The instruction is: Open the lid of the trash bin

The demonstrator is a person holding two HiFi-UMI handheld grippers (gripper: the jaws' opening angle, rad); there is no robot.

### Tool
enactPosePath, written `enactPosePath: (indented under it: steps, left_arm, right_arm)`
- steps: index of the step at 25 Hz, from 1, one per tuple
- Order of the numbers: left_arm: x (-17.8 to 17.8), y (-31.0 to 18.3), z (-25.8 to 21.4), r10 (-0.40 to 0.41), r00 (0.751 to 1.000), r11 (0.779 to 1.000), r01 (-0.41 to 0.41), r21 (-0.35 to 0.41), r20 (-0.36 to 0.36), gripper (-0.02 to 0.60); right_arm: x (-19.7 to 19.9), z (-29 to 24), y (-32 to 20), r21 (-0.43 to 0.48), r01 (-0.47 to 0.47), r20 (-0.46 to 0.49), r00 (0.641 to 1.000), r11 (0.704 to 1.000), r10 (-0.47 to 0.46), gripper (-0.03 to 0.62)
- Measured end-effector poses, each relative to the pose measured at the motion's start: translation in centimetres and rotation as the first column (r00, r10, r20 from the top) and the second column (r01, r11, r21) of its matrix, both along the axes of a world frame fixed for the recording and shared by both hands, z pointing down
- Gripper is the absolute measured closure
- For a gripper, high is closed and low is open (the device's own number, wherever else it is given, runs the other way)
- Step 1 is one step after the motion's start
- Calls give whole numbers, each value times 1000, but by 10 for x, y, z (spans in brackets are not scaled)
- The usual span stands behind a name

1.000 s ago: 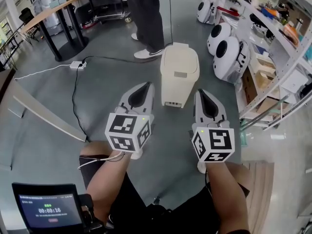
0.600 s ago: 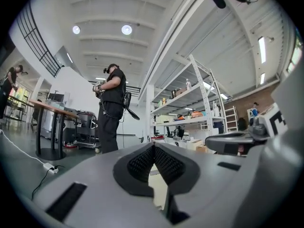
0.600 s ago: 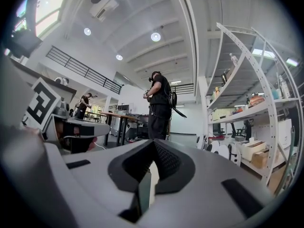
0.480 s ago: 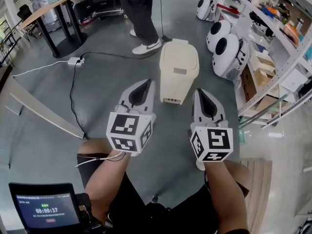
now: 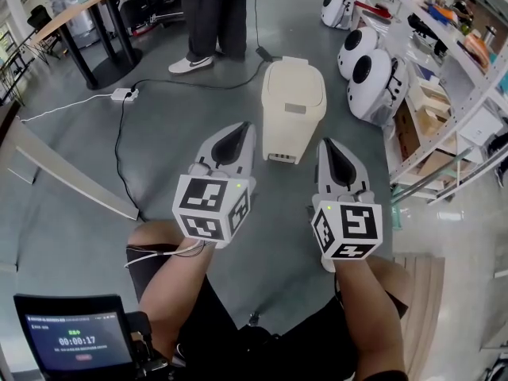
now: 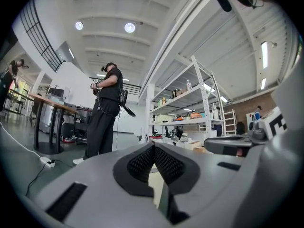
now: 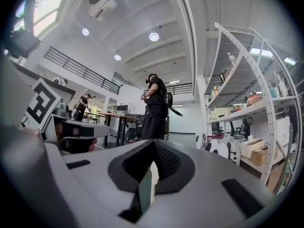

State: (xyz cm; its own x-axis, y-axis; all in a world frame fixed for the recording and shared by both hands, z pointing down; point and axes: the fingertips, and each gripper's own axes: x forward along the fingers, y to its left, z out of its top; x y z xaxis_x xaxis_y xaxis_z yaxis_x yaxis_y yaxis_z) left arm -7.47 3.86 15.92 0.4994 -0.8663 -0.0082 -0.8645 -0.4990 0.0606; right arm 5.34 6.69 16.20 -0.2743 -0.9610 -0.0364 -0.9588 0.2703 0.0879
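A cream trash bin point(image 5: 292, 109) stands on the grey floor ahead of me, its lid down. My left gripper point(image 5: 238, 130) hovers just short of the bin's near left corner, jaws shut on nothing. To the right of the bin's base, my right gripper point(image 5: 327, 146) is also shut and holds nothing. Neither touches the bin. In the left gripper view the dark pads meet at the tip of the left gripper point(image 6: 153, 147), with a sliver of the cream bin point(image 6: 156, 190) below them. The right gripper point(image 7: 153, 143) looks the same in its own view, pads together.
A person in dark trousers point(image 5: 206, 14) stands behind the bin. White round robot shells point(image 5: 373, 78) and metal shelves point(image 5: 452, 94) line the right side. A power strip with cable point(image 5: 121, 95) lies on the floor at left, near a table point(image 5: 87, 14) and a slanted board point(image 5: 63, 181).
The person behind the bin has stepped to the left. The bin sits slightly higher in the head view. Both grippers have stayed shut and hardly moved.
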Motion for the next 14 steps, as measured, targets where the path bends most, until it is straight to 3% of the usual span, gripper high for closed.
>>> enactPosePath:
  steps: [14]
  left_arm:
    - [0, -3, 4, 24, 1000, 999, -25, -38, -20, 581]
  right_arm:
    - [-18, 0, 2, -5, 36, -5, 999, 999, -36, 591]
